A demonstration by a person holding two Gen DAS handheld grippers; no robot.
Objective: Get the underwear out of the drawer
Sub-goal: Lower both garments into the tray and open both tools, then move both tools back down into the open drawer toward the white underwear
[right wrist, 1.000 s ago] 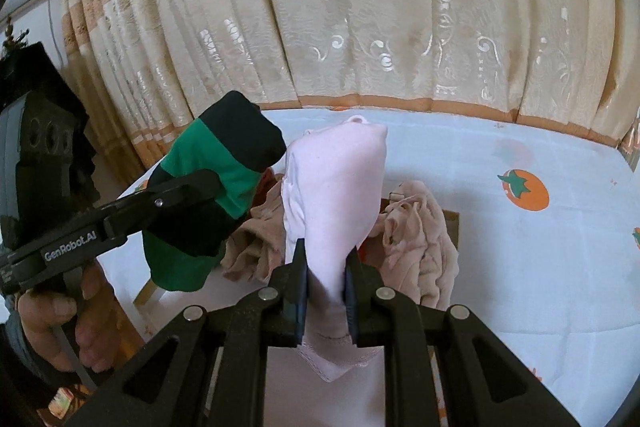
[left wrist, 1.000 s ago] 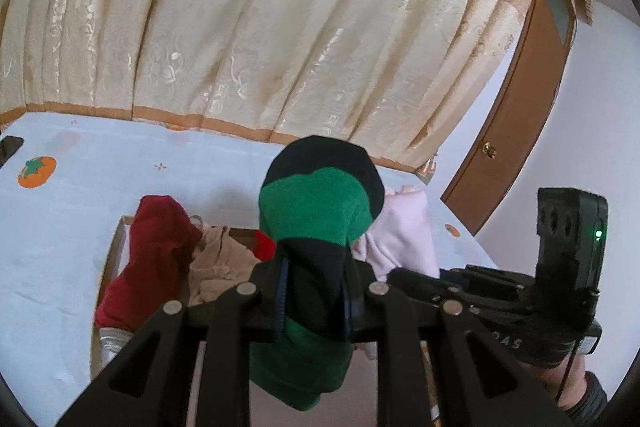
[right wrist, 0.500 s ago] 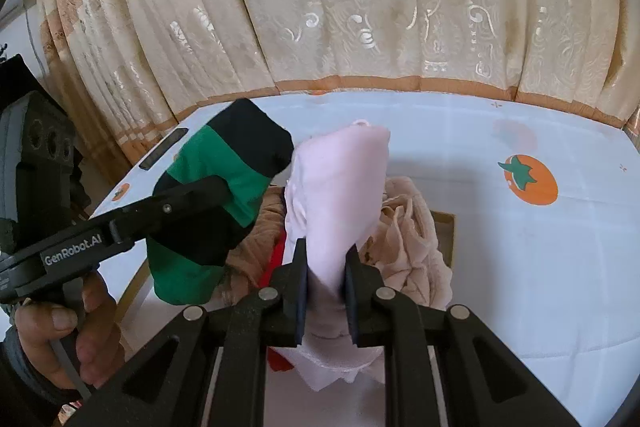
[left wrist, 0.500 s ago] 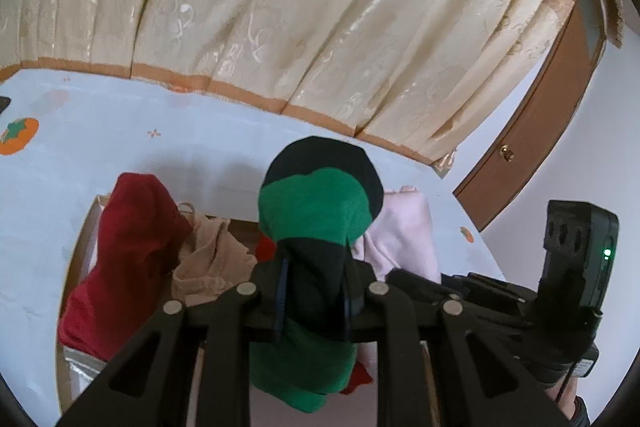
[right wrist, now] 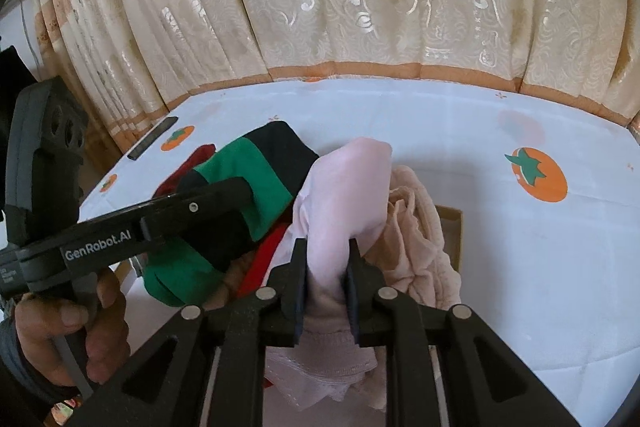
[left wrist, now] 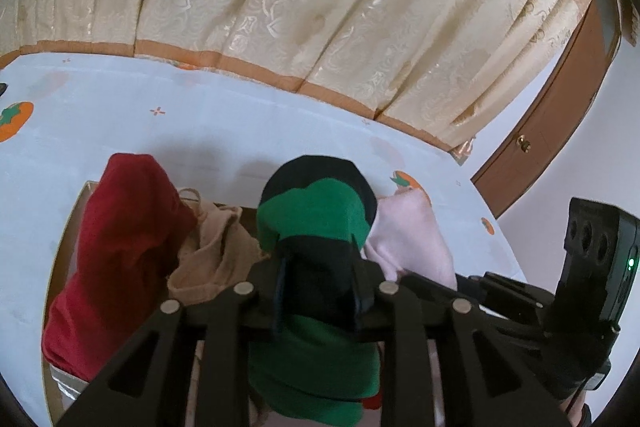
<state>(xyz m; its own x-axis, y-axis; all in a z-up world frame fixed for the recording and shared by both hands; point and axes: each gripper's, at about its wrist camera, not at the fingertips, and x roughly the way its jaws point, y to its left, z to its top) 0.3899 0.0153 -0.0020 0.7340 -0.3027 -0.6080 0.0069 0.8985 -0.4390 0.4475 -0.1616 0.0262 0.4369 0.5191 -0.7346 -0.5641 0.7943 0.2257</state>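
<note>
1. My left gripper [left wrist: 318, 291] has its jaws easing apart, the green-and-black underwear [left wrist: 316, 223] still pinched between them above the drawer [left wrist: 66, 247].
2. My right gripper [right wrist: 326, 287] is likewise opening, its pads still pressing the pink underwear [right wrist: 344, 203].
3. In the drawer I count one red garment [left wrist: 120, 227] and one beige garment [left wrist: 216, 251].

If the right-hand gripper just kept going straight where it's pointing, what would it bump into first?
The right gripper, jaws opening, has the pale pink cotton underwear between its fingers already. Beyond that, probably the crumpled beige lace garment in the wooden drawer, though depth is hard to judge.
</note>
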